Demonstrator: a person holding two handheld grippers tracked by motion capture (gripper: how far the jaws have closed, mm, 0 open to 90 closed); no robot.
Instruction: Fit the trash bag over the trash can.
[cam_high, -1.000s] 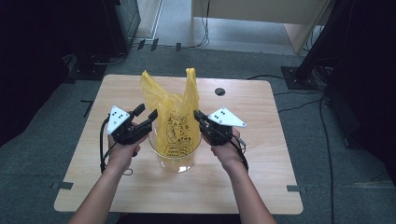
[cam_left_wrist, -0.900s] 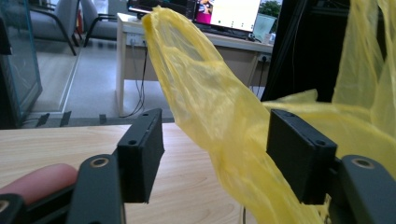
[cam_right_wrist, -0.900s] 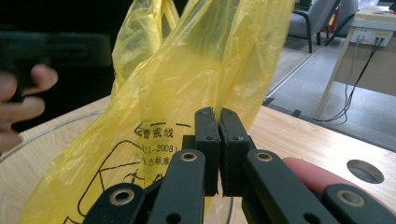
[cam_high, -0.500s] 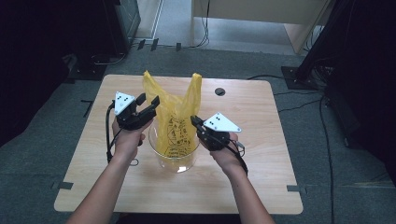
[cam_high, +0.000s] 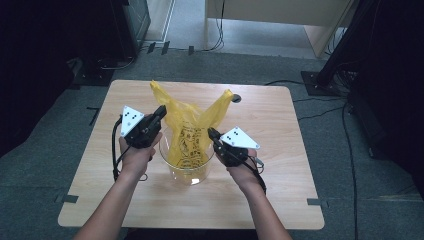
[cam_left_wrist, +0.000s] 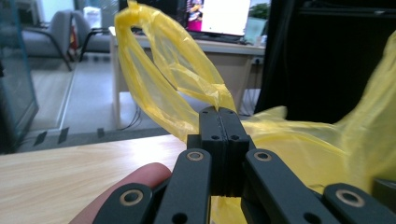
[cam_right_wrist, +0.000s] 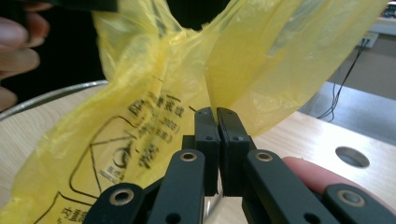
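Pinching the yellow plastic bag (cam_high: 189, 131) from both sides, the two grippers sit over the middle of the wooden table (cam_high: 280, 190). The left gripper (cam_high: 160, 111) has its jaws pressed together on the bag's film just below one handle loop (cam_left_wrist: 154, 70); in the left gripper view the pads meet with only a thin fold of yellow between them. The right gripper (cam_high: 212, 133) is likewise closed on the bag, its jaws nearly touching around a crease at the bag's side.

Black printing runs down the bag's front: several lines of characters above an outlined emblem (cam_right_wrist: 135, 144), too creased and blurred to read. No brand name can be made out.

The bag stands inside a clear round bucket (cam_high: 187, 170), its lower part down in the bucket and its two handles rising above the rim (cam_high: 167, 150), one toward the far left, the other toward the far right. The bucket sits between the person's hands, nearer the front edge of the table than the back.

Bare tabletop lies to the left, right and behind the bucket. A small round hole (cam_high: 236, 98) sits near the far edge, just beyond the right handle.
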